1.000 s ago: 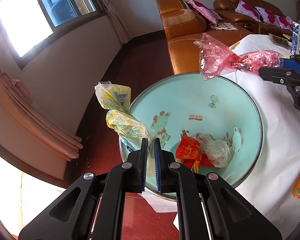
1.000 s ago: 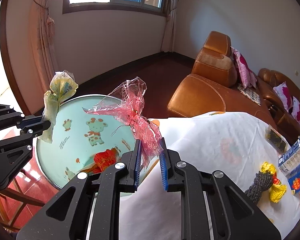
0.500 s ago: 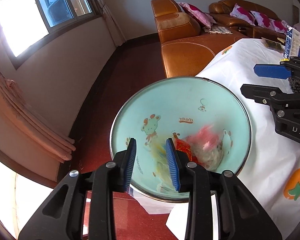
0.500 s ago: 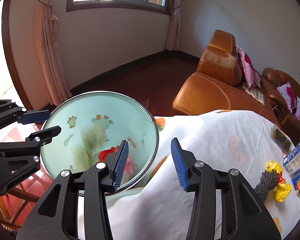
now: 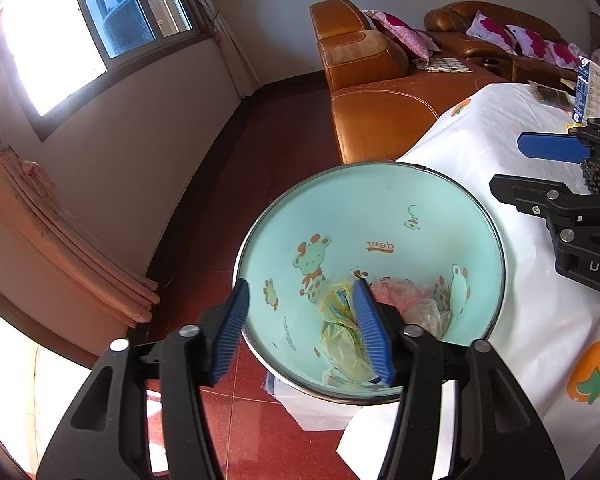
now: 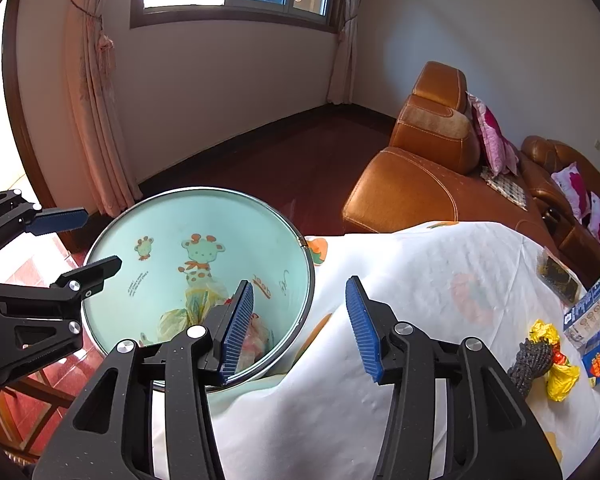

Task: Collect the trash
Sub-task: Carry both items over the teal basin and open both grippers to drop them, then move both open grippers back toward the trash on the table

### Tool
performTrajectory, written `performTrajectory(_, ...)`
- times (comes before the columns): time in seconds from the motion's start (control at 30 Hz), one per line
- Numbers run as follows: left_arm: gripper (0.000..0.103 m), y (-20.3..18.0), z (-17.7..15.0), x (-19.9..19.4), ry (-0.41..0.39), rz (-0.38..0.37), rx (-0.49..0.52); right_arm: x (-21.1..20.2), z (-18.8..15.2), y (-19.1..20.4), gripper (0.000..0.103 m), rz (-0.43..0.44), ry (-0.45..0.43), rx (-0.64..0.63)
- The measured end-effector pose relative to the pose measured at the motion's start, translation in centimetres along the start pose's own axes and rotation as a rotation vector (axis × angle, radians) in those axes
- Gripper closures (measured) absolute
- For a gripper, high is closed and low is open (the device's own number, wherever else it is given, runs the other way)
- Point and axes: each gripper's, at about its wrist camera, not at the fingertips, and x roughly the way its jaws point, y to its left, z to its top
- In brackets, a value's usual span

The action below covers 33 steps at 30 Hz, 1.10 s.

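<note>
Grippers: two.
- Left gripper [image 5: 302, 330]: jaws apart and just been opening, nothing between them; poised over the near rim of the bin.
- Right gripper [image 6: 300, 328]: jaws apart and just been opening, empty; its left finger over the bin, its right finger over the tablecloth.

Bins: one.
- Bin [image 6: 112, 224]: round, mint green inside with cartoon animals, metal rim, standing at the table's left edge. Contents: one yellow printed bag [image 5: 340, 316] on the left, one pink bag [image 5: 396, 292] beside it, one clear crumpled bag [image 5: 428, 312] next to that.

Tablecloths: one, white [image 6: 420, 280], with orange fruit print.

On the cloth, far right: one dark knitted bundle [image 6: 530, 360], touching one yellow wrapper [image 6: 556, 376].
</note>
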Motion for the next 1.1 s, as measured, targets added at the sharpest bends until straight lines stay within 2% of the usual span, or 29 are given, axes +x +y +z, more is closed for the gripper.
performTrajectory(0.37,0.045,-0.1,0.2,-0.6,-0.008,0.007,0.006,-2.0,0.1,-1.1,0.051,-0.01,-0.025,0.024)
performTrajectory(0.43,0.043,-0.3,0.3,-1.2,-0.017,0.007,0.009,-2.5,0.0,-1.4,0.051,-0.014,-0.03,0.028)
performTrajectory(0.5,0.031,-0.8,0.5,-1.8,-0.033,0.012,0.013,-3.1,-0.2,-1.9,0.05,-0.018,-0.032,0.035)
performTrajectory(0.7,0.031,-3.0,1.0,-4.0,-0.074,-0.023,0.046,-7.3,-2.0,-4.9,0.048,-0.06,-0.05,0.09)
performTrajectory(0.83,0.031,-6.4,0.7,-5.1,-0.086,-0.07,0.099,-12.1,-5.4,-9.2,0.046,-0.124,-0.079,0.183)
performTrajectory(0.93,0.031,-9.4,0.6,-6.0,-0.093,-0.112,0.146,-15.7,-9.5,-13.8,0.042,-0.217,-0.087,0.295)
performTrajectory(1.1,0.031,-15.0,1.0,-7.1,-0.105,-0.192,0.2,-19.3,-16.2,-20.0,0.042,-0.343,-0.06,0.462)
